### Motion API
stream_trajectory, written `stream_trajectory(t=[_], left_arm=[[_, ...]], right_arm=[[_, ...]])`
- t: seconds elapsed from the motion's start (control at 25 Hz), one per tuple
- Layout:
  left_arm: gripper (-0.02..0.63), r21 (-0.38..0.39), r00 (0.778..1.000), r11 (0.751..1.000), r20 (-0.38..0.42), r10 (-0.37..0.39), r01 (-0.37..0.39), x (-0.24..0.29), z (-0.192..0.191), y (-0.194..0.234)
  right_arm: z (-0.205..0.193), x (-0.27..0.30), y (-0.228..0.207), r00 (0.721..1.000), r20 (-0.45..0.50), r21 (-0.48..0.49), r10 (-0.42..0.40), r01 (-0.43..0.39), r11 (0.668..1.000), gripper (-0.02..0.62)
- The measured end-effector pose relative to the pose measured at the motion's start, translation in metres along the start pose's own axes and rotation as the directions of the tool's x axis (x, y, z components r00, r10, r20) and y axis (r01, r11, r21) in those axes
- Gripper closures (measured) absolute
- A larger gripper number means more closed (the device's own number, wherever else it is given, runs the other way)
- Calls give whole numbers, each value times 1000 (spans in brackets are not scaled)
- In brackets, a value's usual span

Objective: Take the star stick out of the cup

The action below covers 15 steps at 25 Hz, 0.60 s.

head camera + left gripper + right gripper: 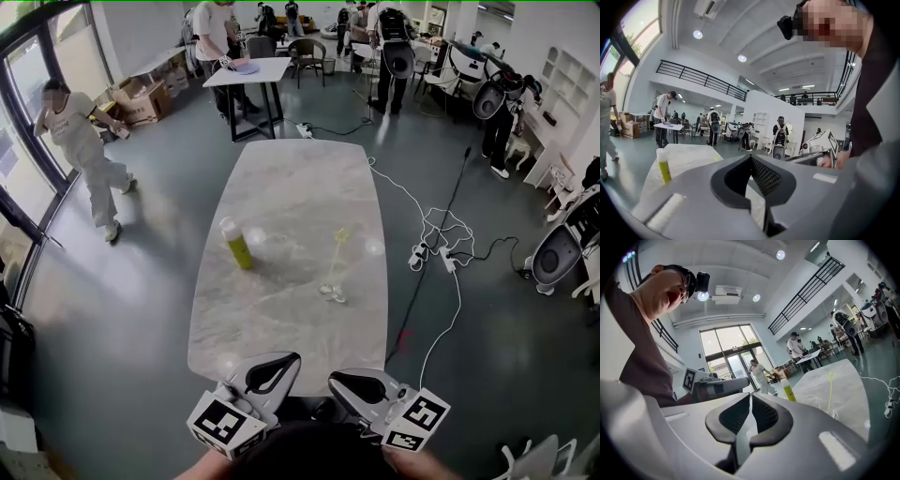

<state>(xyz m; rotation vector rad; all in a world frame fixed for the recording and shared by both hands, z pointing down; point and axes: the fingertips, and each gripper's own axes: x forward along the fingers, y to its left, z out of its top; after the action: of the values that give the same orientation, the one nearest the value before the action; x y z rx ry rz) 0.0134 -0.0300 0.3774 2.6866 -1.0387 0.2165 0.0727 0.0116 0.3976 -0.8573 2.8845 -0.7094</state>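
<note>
A thin yellow star stick [337, 258] stands tilted in a small clear cup [333, 292] right of the middle of the marble table [281, 178]. My left gripper [289, 360] and right gripper [337, 381] hang side by side over the table's near edge, well short of the cup. Both are shut with nothing between their jaws. In the right gripper view the star stick [830, 389] and cup [833, 415] appear far off to the right of the shut gripper [751, 396]. The left gripper view shows its own shut gripper [751, 158] but not the cup.
A yellow-green bottle with a white cap [236, 243] stands upright on the table to the left of the cup. White and black cables with power strips [433, 253] lie on the floor to the right. People, tables and chairs fill the far room.
</note>
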Motion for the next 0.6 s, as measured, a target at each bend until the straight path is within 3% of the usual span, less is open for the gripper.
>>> stream_trajectory(t=[0.32,0.6], left_arm=[[604,13,999,999,-6,-47,47,29,10,56],[604,88,992,988,26,-126,124,54,19,105]], right_arm=[[14,49,-33,997,26,24,-68,67,997,581],[15,89,-41,989,36,52,-141,139,989,581]])
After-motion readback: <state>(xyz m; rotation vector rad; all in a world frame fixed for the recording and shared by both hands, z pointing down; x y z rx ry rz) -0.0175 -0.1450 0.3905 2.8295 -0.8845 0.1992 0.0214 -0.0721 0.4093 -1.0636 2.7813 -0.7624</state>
